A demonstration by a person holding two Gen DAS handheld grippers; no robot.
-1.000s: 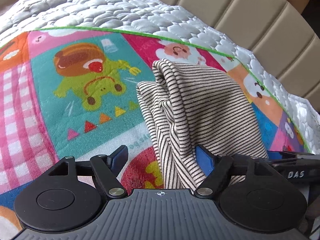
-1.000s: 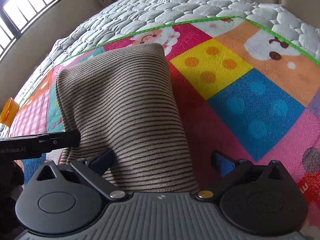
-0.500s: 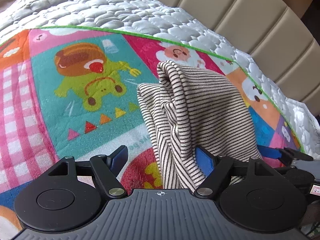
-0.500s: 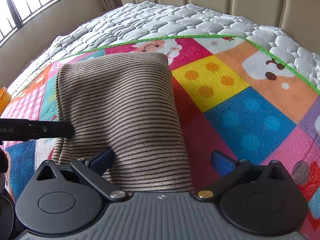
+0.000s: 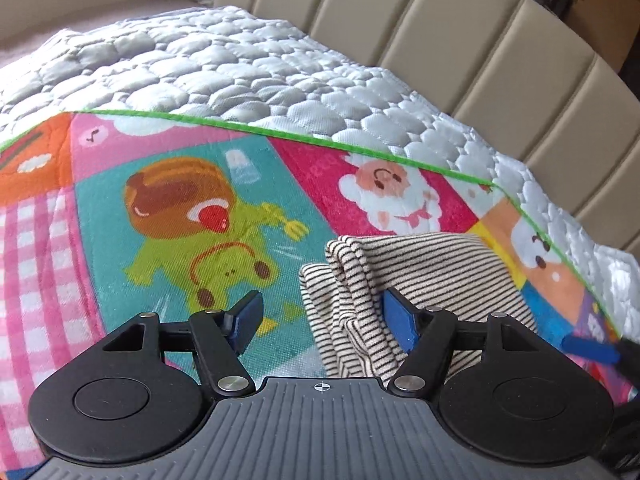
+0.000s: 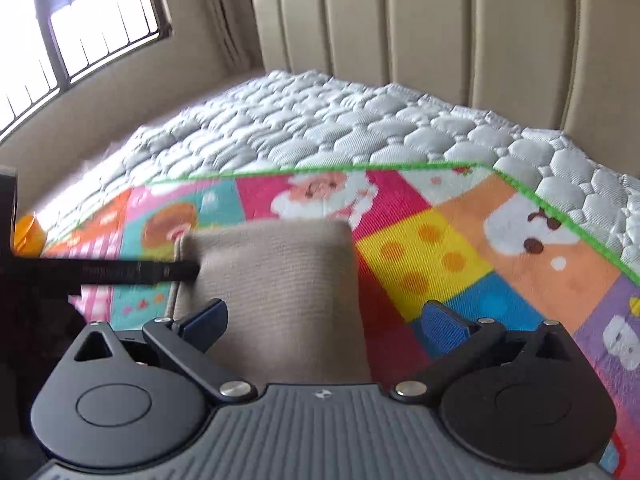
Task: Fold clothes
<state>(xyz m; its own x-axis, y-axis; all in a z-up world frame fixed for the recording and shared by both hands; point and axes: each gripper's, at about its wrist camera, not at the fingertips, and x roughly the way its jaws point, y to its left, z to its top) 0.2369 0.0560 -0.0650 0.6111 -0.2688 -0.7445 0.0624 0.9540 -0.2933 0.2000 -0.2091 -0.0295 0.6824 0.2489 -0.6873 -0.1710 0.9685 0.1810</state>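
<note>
Left wrist view: striped garment (image 5: 416,280) at lower right on the play mat (image 5: 168,280), left gripper (image 5: 320,316) spread wide, gathered edge between its blades, best pinched through every layer; right wrist view: right gripper (image 6: 326,320) likewise spread, level, cloth at centre.

Left tool (image 5: 320,316) jaws spread; right tool (image 6: 326,320) likewise.

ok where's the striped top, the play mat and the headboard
striped top (image 5: 448,276), left wrist view, on its flat folded upper layer
play mat (image 5: 192,288), left wrist view, on the teal panel with the frog
headboard (image 6: 440,32), right wrist view, on a beige padded panel behind the mattress
</note>
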